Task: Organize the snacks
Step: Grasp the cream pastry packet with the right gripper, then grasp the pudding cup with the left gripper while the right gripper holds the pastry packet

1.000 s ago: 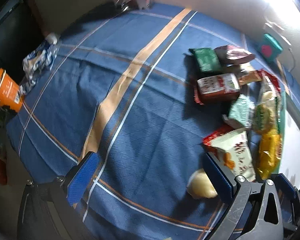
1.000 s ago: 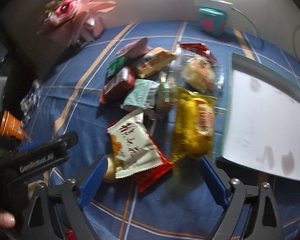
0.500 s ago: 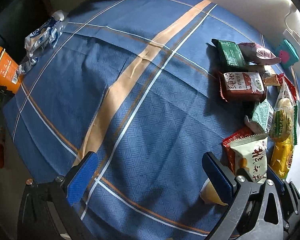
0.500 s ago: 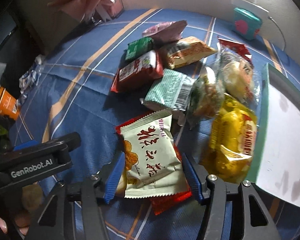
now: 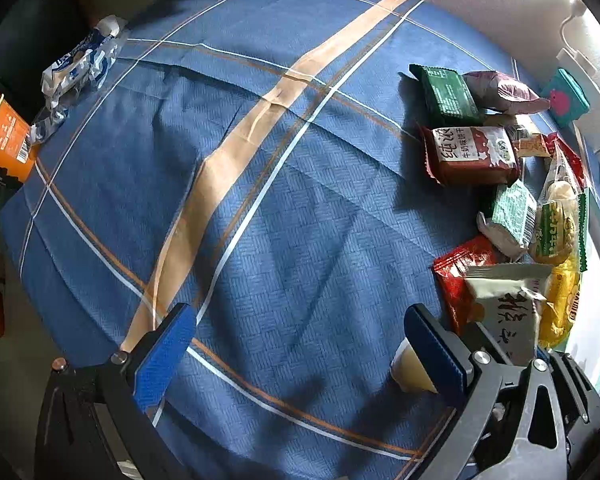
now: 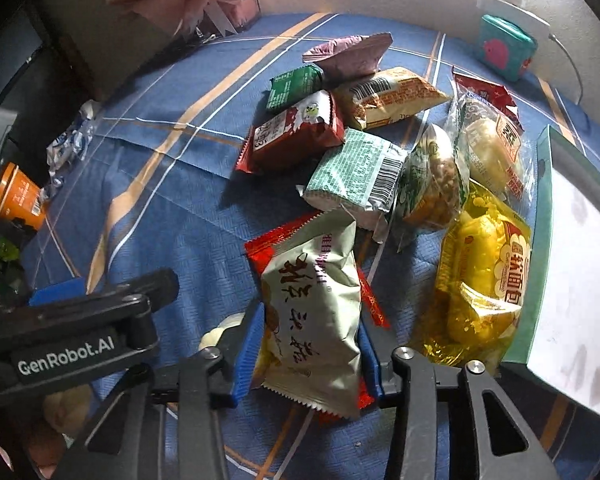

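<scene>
A blue plaid cloth (image 5: 300, 208) covers the desk, and a pale wall runs along its far edge. Left of the snack pile the cloth lies bare in a wide stretch, out to the desk's left edge, where an orange cup (image 5: 4, 136) and a crumpled blue-and-white wrapper (image 5: 80, 68) sit. Right of the pile stands a white tray with a teal rim (image 6: 540, 216); what shows of its floor holds nothing, and a yellow bread bag (image 6: 484, 280) lies against its rim. Beyond the pile, by the wall, is a small teal box (image 6: 506, 46).

The right claw (image 6: 310, 344) has just been closing, and its blue pads now press both sides of the pale green packet (image 6: 312, 320), which lies on a red packet (image 6: 276, 240) at the near end of the pile. The left claw (image 5: 296, 344) is spread wide over bare cloth left of the pile, pinching nothing; a small pale jelly cup (image 5: 410, 372) sits just beside its right finger.
</scene>
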`<state>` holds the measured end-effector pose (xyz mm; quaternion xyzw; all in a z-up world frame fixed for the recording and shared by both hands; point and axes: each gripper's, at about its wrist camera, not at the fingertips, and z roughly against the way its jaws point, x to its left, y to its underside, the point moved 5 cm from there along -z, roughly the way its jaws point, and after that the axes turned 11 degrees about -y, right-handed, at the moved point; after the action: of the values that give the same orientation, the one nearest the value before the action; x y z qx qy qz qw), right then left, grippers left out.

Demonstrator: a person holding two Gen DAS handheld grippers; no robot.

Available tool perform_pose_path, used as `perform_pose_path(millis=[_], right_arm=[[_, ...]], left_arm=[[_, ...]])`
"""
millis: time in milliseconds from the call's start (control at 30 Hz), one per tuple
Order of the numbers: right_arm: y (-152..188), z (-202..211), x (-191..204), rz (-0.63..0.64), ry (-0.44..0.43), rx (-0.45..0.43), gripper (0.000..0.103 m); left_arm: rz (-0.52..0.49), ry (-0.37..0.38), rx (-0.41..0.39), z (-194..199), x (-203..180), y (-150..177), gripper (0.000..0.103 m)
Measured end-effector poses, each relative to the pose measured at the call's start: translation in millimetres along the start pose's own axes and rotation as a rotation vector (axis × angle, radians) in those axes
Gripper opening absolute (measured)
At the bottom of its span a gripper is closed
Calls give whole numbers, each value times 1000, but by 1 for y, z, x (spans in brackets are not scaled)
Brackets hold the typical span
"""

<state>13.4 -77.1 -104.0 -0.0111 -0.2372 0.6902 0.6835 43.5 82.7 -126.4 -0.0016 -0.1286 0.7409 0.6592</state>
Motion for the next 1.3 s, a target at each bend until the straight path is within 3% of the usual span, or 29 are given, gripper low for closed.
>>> perform_pose_path(millis=[33,67,433,833,1100,1300], right_arm=[[0,1,-1,-10,-11,-4,28],[0,1,-2,-17,-11,-4,23],[18,31,-18,-112,-24,-31,19],[45,67,-45,-218,31,-50,19],[55,82,-45,-224,25,-79,19],[54,83,-47,-239,24,-80,19]], left_arm=[[0,1,3,8,-5,3,103],[-1,6,4,9,-5,5,103],[-51,64,14,36,-34,24,103],[-285,49,17,42,-101,50,102],[-382,31,74,23,-138,63,72],[-415,10,60,19,-162,64,71]])
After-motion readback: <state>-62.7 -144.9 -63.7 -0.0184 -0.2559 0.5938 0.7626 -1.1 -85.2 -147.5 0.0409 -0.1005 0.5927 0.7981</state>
